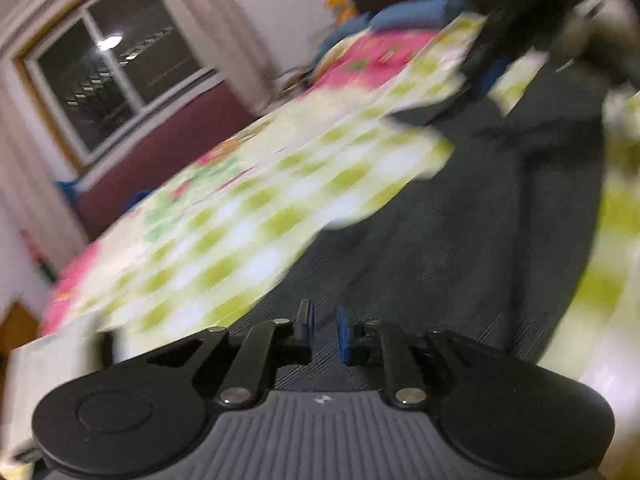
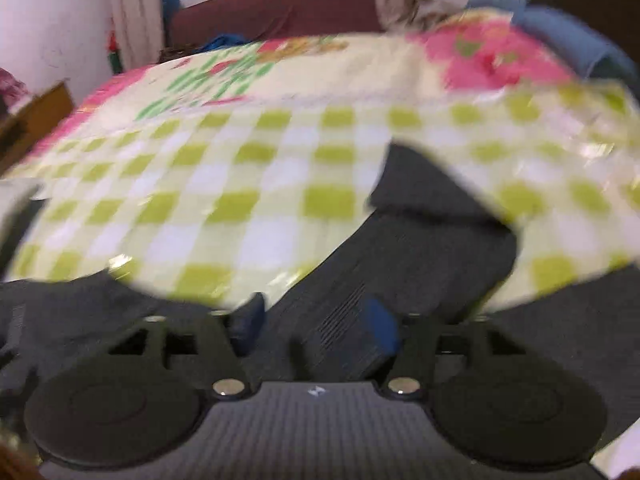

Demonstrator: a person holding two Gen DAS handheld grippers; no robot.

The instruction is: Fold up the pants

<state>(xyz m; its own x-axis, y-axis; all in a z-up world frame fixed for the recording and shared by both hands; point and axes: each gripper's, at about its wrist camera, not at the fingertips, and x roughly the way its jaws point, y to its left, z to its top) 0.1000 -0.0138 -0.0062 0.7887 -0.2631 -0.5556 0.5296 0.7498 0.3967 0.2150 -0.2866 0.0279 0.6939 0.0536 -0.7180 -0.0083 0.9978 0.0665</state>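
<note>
Dark grey ribbed pants (image 1: 460, 232) lie on a bed's green-and-white checked sheet (image 1: 240, 220). My left gripper (image 1: 324, 330) hovers over the pants' near part, its pads a narrow gap apart with nothing between them. The other hand's gripper (image 1: 480, 68) is a dark blur at the far end of the pants. In the right wrist view the pants (image 2: 420, 248) run up from under my right gripper (image 2: 314, 322) and end in a folded-over tip. That gripper stands open, its blue pads (image 2: 380, 326) wide apart over the fabric and not gripping it. Both views are motion-blurred.
A pink floral blanket (image 2: 492, 52) and a blue pillow (image 2: 568, 36) lie at the far end of the bed. Behind the bed are a maroon wall panel (image 2: 272, 12), curtains and a window (image 1: 112, 72). A wooden piece of furniture (image 2: 36, 116) stands at the left.
</note>
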